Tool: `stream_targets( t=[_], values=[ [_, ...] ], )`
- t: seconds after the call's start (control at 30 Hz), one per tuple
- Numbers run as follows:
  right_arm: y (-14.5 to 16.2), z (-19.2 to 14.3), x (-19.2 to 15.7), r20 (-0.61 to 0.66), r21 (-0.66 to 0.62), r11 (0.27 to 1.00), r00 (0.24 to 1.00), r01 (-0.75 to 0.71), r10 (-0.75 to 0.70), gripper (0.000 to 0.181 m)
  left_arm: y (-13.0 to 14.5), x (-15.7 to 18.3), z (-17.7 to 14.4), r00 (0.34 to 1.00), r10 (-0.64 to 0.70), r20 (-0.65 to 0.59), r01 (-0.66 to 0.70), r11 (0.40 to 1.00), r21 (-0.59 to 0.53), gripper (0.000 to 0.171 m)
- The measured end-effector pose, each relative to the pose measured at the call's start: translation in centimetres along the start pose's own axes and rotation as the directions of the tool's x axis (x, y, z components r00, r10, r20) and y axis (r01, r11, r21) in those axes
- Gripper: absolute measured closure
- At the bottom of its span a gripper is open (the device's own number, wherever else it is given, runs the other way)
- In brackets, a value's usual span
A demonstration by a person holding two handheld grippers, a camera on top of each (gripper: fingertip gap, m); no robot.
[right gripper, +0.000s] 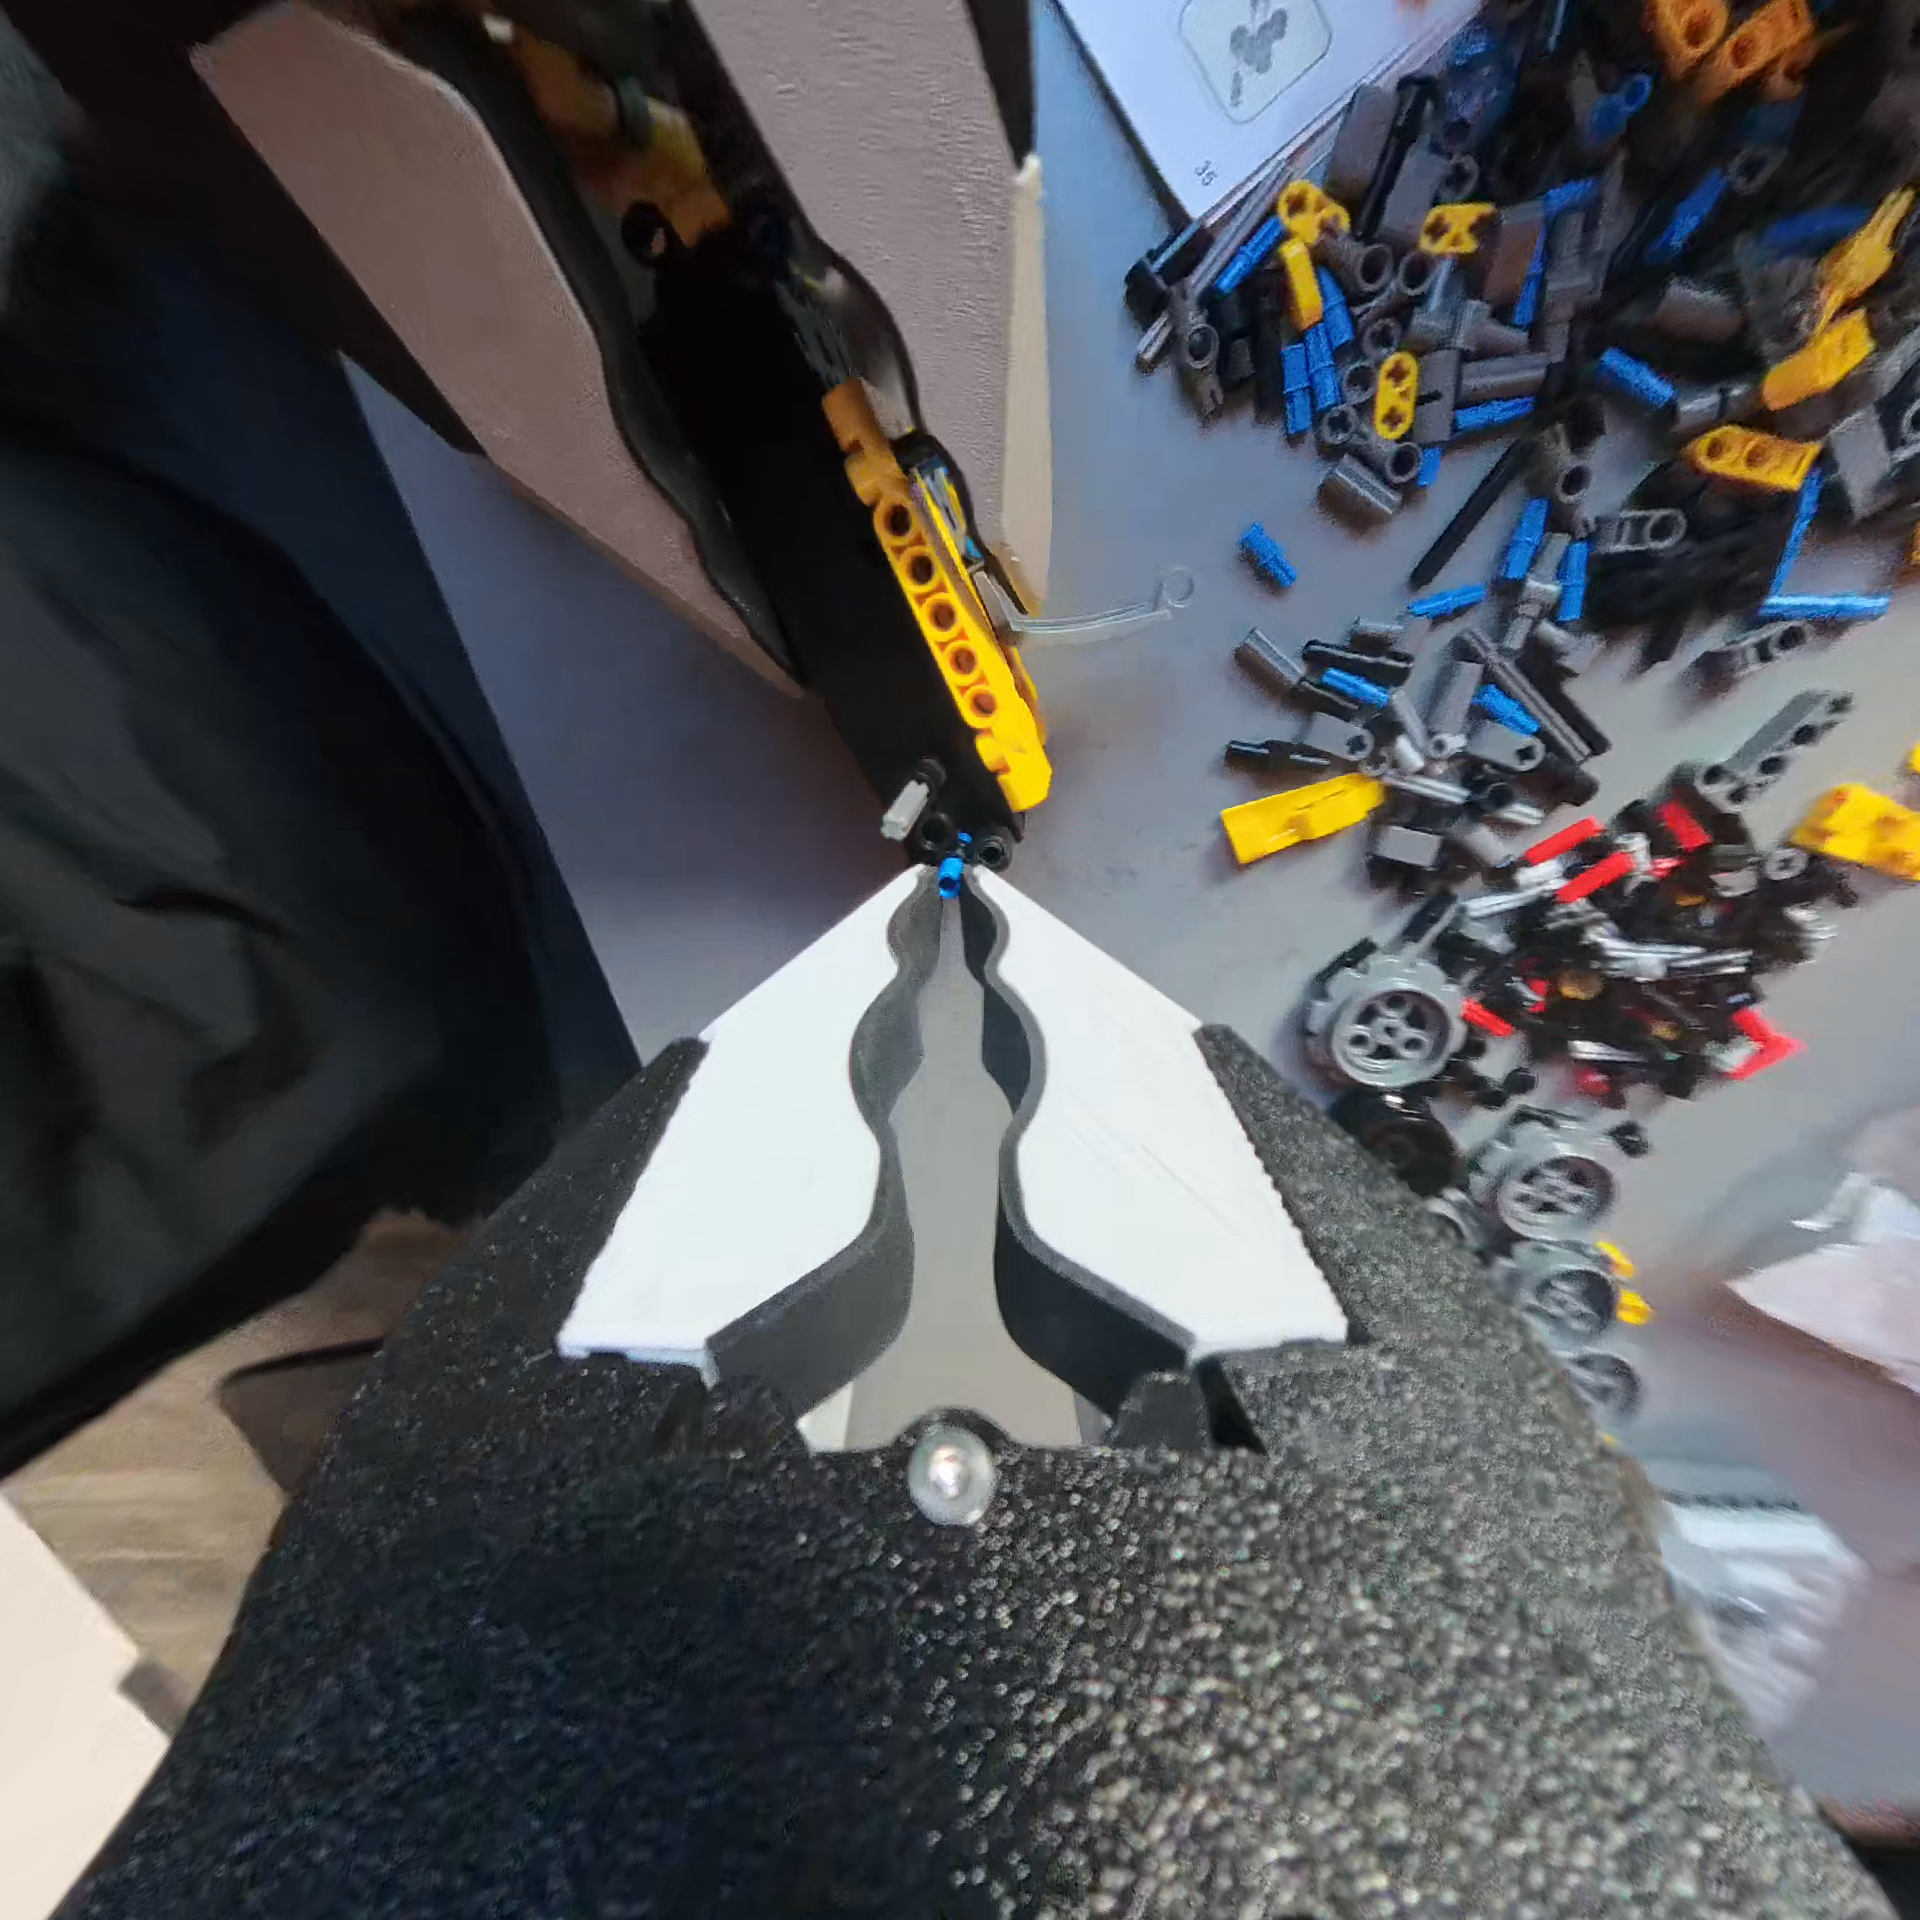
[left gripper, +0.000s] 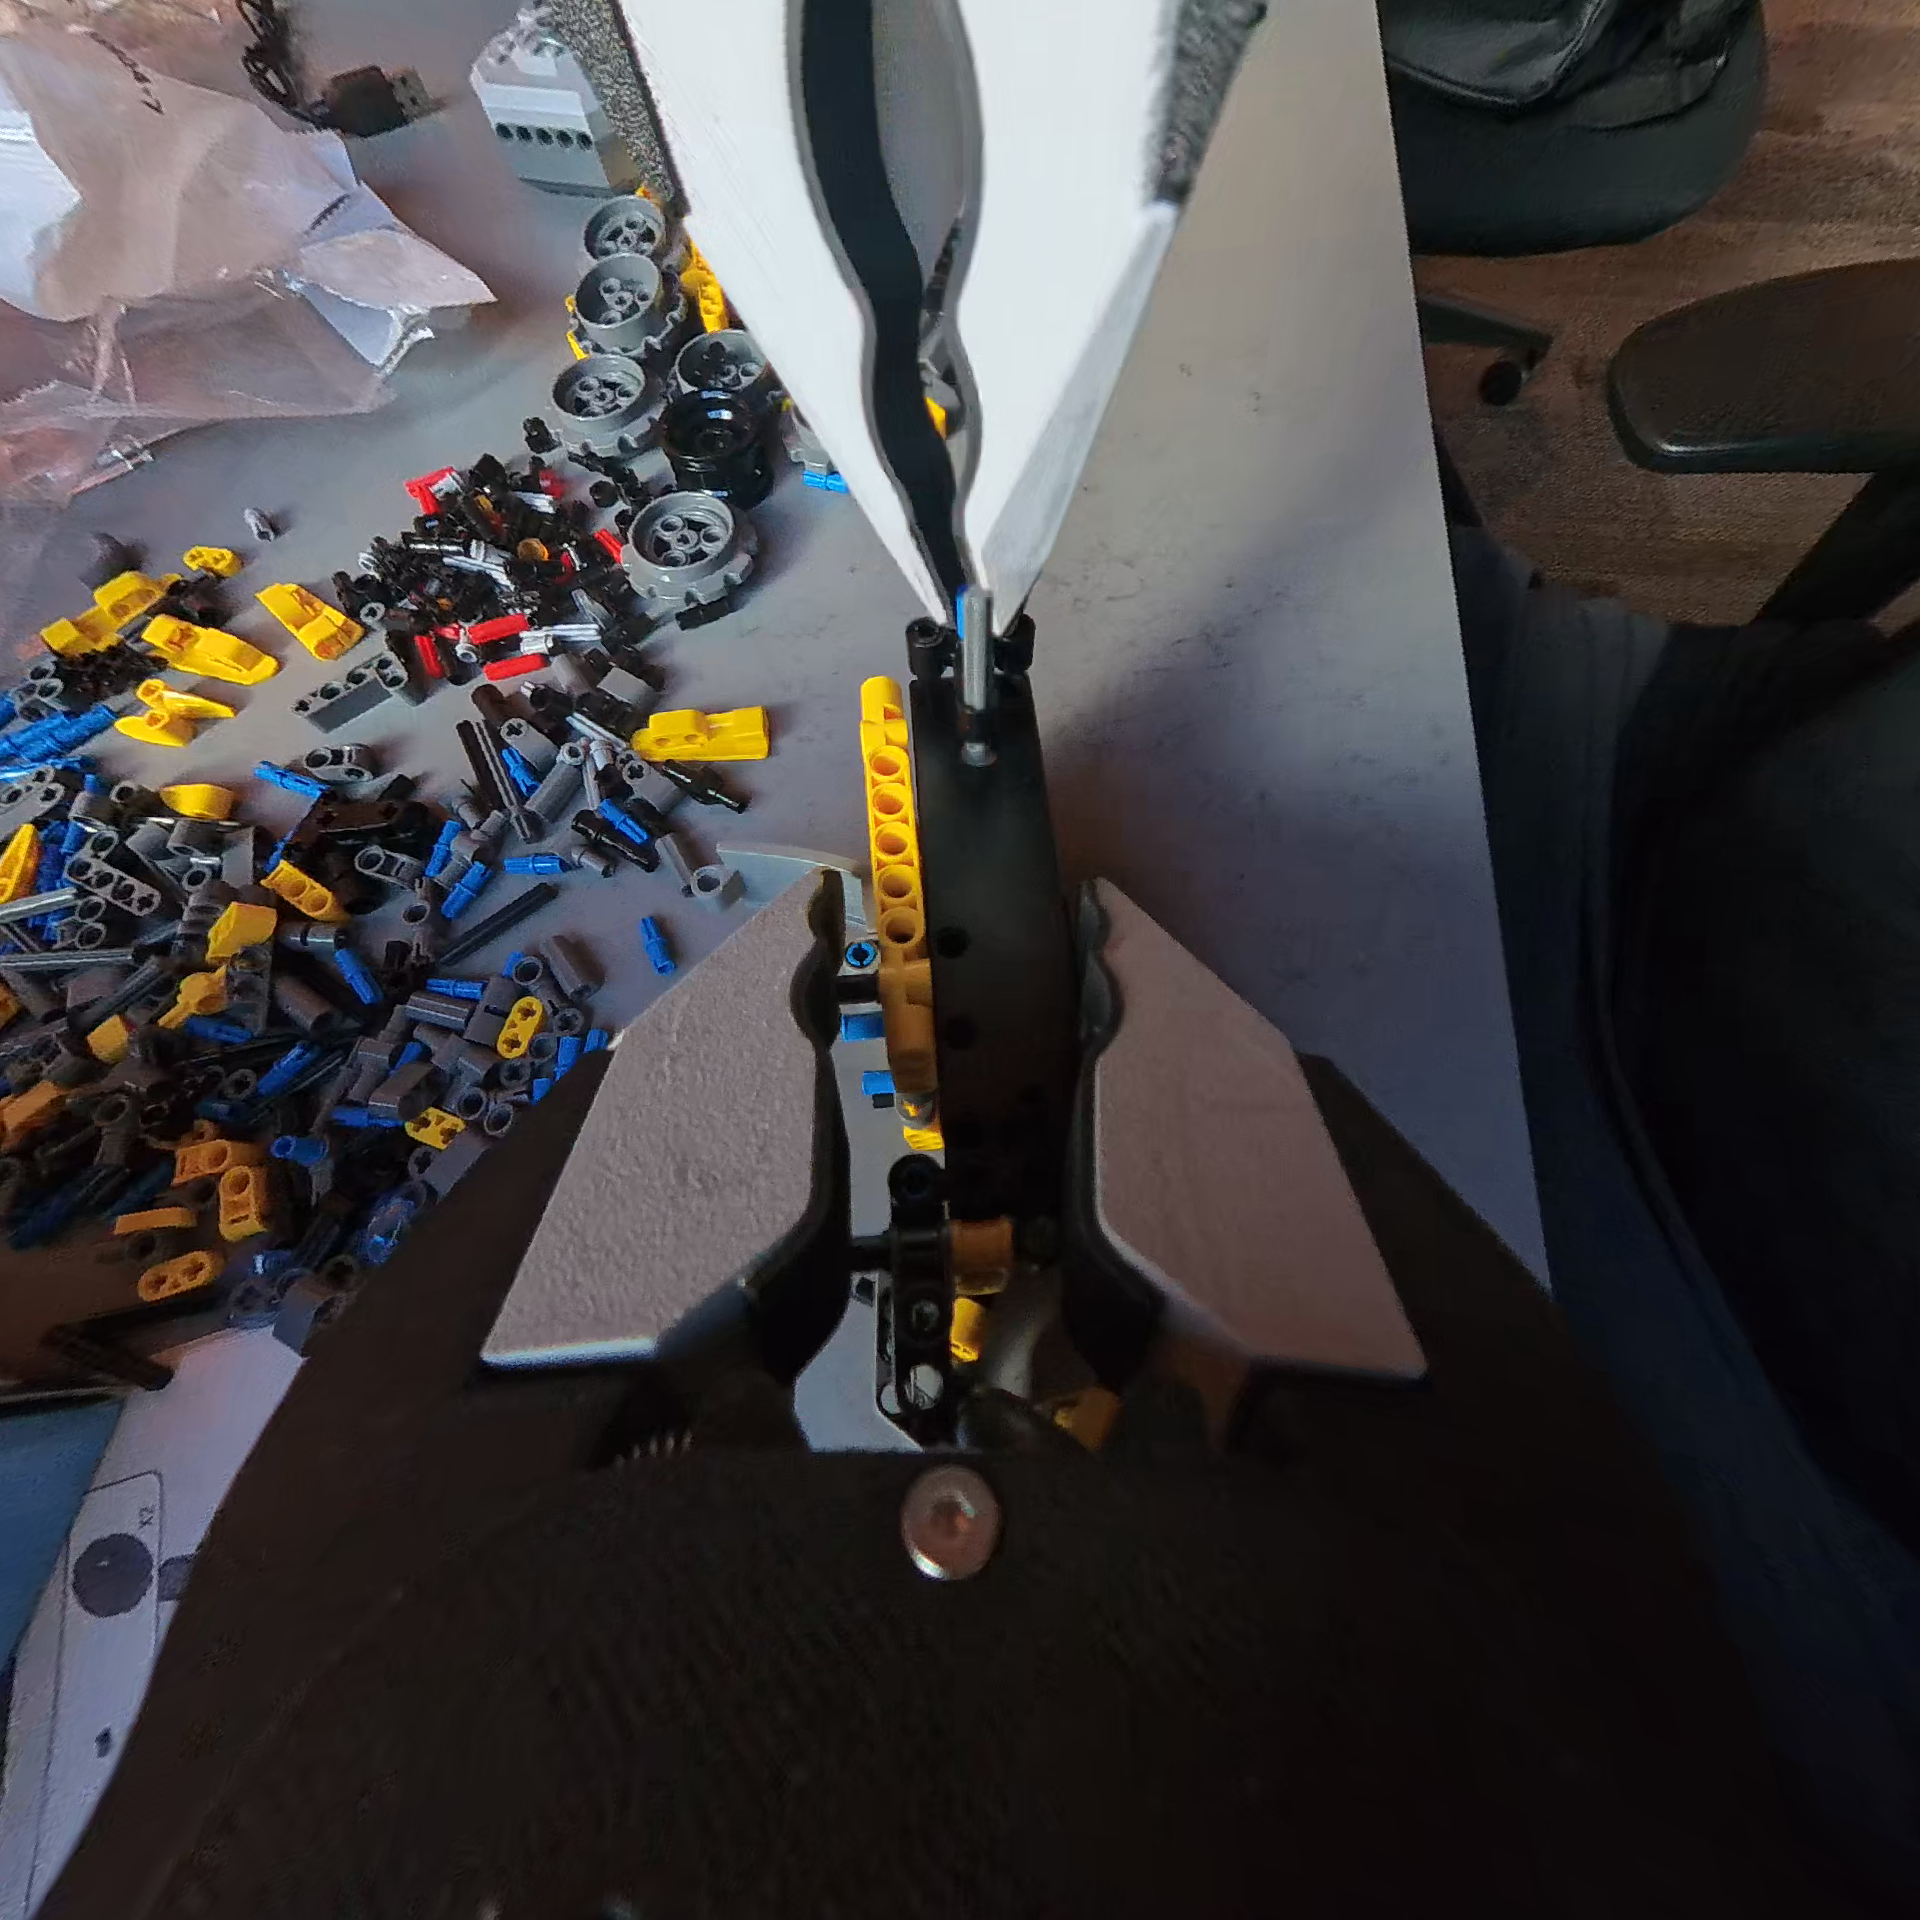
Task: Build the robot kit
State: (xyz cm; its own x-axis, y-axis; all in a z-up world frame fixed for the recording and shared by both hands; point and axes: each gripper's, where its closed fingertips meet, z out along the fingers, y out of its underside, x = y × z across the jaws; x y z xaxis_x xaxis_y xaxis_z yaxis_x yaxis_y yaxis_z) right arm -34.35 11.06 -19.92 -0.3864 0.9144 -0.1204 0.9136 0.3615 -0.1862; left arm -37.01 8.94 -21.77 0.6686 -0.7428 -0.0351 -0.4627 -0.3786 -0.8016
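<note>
My left gripper is shut on a black and yellow brick assembly and holds it above the grey table. A yellow holed beam runs along the assembly's left side, and a grey axle sticks out near its far end. My right gripper, with white fingers, is shut on a small blue pin. It holds the pin against the assembly's far end. The right gripper also shows in the left wrist view, and the left gripper shows in the right wrist view.
A spread of loose black, blue, yellow, grey and red parts covers the table's left side, with grey wheel hubs behind. Crumpled paper bags lie at the far left. An instruction booklet lies nearby. A chair stands past the table edge. One gripper's finger ends stand about 5 cm off the other's.
</note>
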Motion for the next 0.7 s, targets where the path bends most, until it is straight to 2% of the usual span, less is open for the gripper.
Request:
stream_targets(
  t=[0.13, 0.3, 0.4, 0.47, 0.6, 0.7],
  values=[
    [-0.09, 0.05, 0.01, -0.042, -0.13, 0.989, 0.996, 0.068, -0.074, 0.178, 0.0, -0.01, -0.01, 1.0, -0.006, 0.004, 0.006, 1.0, 0.002, 0.13],
    [-0.12, 0.05, 0.22, -0.009, -0.158, 0.986, 0.998, 0.056, -0.058, 0.178, -0.05, -0.19, -0.02, 1.0, -0.026, 0.006, 0.026, 1.0, 0.007, 0.13],
    [-0.23, 0.02, 0.23, -0.022, -0.24, 0.966, 0.994, 0.098, -0.106, 0.179, -0.12, -0.16, -0.04, 1.0, -0.021, 0.008, 0.021, 1.0, 0.015, 0.13],
    [-0.32, 0.04, 0.3, 0.017, -0.209, 0.976, 0.998, 0.061, -0.059, 0.179, -0.05, -0.21, -0.03, 0.999, -0.036, 0.005, 0.036, 0.999, 0.012, 0.13],
    [-0.39, 0.11, 0.38, 0.158, 0.001, 0.992, 0.98, -0.125, 0.123, 0.178, -0.03, -0.22, -0.04, 0.999, -0.039, 0.005, 0.039, 0.999, 0.013, 0.13],
    [0.08, 0.81, -0.45, 0.178, 0.055, 0.988, 0.976, -0.141, 0.129, 0.18, 0.18, -0.15, -0.2, 1.0, -0.012, 0.006, 0.012, 1.0, 0.002, 0.13]
  ],
)
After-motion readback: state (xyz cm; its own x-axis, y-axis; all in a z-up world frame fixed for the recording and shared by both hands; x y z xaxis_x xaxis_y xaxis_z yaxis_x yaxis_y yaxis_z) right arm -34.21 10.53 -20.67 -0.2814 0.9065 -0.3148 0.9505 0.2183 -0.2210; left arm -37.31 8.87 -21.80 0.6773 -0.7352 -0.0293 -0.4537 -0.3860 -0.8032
